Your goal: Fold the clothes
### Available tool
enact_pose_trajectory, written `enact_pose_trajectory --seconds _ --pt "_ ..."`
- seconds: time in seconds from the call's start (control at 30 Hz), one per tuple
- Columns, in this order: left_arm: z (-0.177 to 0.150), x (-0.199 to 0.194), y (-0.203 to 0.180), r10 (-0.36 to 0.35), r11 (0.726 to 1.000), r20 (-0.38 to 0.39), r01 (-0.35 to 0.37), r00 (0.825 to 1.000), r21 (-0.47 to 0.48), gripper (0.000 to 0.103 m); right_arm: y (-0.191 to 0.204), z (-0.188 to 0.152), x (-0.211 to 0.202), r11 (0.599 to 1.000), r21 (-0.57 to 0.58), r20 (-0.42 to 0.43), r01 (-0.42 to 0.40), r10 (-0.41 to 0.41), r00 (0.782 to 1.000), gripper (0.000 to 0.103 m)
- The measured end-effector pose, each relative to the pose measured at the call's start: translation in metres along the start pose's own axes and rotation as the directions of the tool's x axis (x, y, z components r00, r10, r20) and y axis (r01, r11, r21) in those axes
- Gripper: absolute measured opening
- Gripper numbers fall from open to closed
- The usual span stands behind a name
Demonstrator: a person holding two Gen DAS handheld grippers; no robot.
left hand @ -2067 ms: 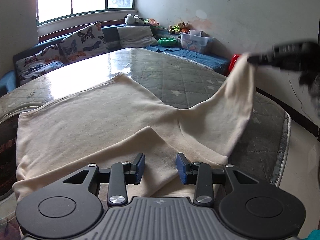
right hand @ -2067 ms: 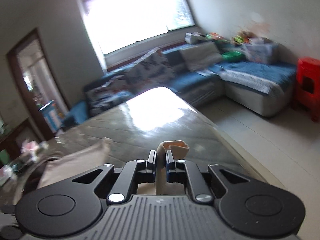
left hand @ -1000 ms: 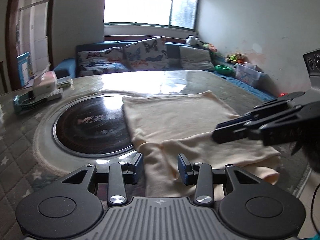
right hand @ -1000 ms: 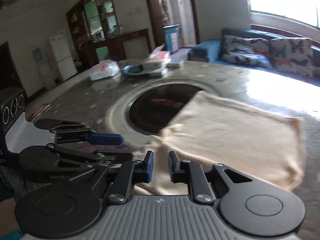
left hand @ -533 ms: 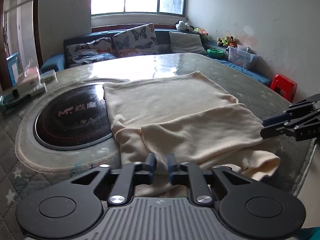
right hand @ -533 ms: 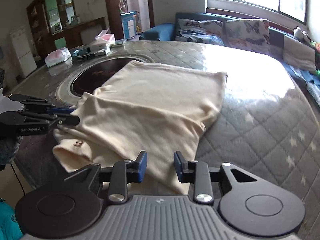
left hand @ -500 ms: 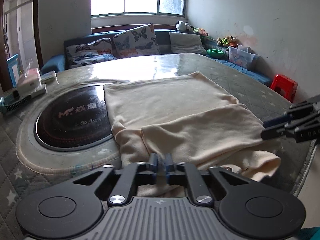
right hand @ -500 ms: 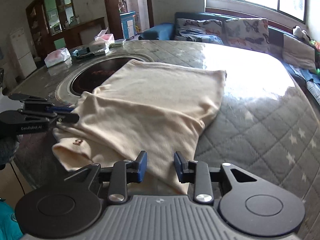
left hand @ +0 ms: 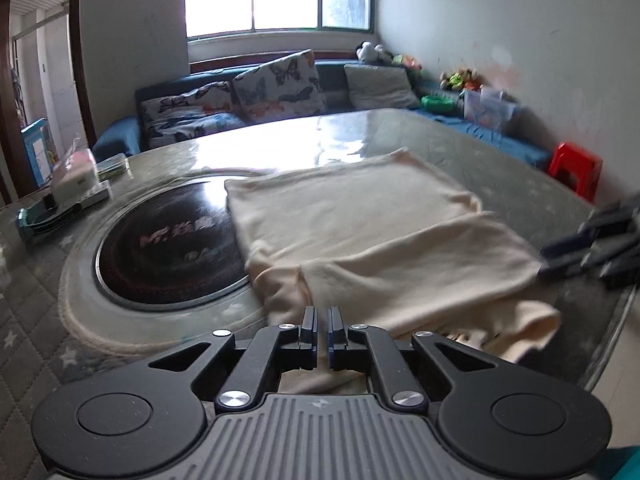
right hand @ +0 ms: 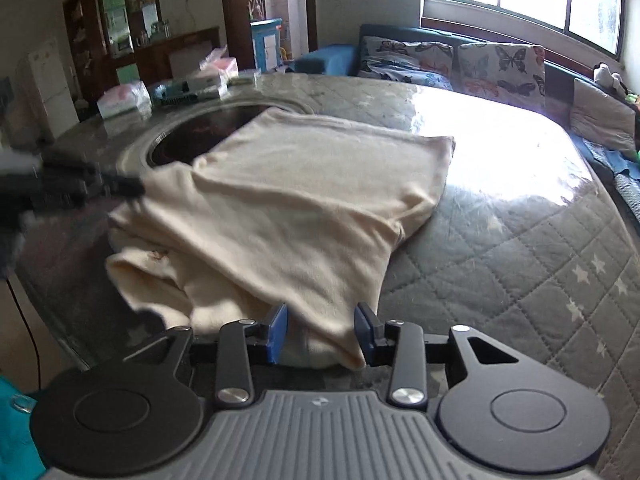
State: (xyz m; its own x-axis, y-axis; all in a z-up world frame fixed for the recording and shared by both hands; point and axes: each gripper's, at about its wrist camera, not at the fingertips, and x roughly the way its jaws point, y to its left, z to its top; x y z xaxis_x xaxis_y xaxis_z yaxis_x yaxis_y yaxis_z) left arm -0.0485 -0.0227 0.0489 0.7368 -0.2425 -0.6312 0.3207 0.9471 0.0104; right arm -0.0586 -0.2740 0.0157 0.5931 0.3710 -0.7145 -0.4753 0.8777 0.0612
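Note:
A cream garment [left hand: 360,240] lies folded on the round quilted table [left hand: 500,176], with one flap laid over its near part. My left gripper [left hand: 320,314] is shut on the garment's near edge, a thin strip of cloth showing between the fingers. In the right wrist view the garment [right hand: 300,200] spreads ahead, and the left gripper [right hand: 134,191] appears blurred at its left corner. My right gripper [right hand: 322,330] straddles a folded corner; its jaws are opening and the pads stand clear of the cloth. The left wrist view shows the right gripper [left hand: 552,258] at the garment's right edge.
A dark round inset [left hand: 168,248] sits in the table left of the garment. Tissue packs and boxes [left hand: 76,176] lie at the far left. The table's rim [left hand: 616,320] is close on the right, a red stool [left hand: 576,170] beyond it. A sofa [left hand: 276,84] lines the wall.
The right gripper laid the raised sleeve across the garment, let go and came to the right edge with jaws widening. The left gripper's jaws closed on the near edge.

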Motion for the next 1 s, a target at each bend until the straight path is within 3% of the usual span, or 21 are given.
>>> enact_pose_trajectory --seconds 0.23,0.57,0.7,0.87,1.0 --pt "0.026 0.007 0.001 -0.04 0.999 0.057 0.041 0.998 -0.002 0.007 -0.004 0.031 0.009 0.999 -0.043 0.063 0.024 -0.021 0.998 0.036" --pt "0.024 0.061 -0.006 -0.061 0.996 -0.038 0.063 0.997 0.065 0.009 -0.018 0.041 0.057 1.0 -0.02 0.036 0.01 -0.009 0.999 0.03" --pt "0.021 0.052 -0.003 -0.07 0.994 -0.033 0.073 0.997 0.082 0.009 -0.018 0.04 0.056 0.999 -0.036 0.028 0.005 -0.004 1.0 0.029" --pt "0.01 0.024 -0.005 -0.077 0.983 -0.031 0.081 0.997 0.167 0.009 -0.007 0.036 0.039 0.994 -0.108 0.019 0.022 -0.02 1.0 0.03" --pt "-0.006 -0.005 -0.013 -0.099 0.956 -0.033 0.104 0.995 0.274 0.027 0.001 0.028 0.022 0.988 -0.15 0.016 0.029 -0.026 1.0 0.031"
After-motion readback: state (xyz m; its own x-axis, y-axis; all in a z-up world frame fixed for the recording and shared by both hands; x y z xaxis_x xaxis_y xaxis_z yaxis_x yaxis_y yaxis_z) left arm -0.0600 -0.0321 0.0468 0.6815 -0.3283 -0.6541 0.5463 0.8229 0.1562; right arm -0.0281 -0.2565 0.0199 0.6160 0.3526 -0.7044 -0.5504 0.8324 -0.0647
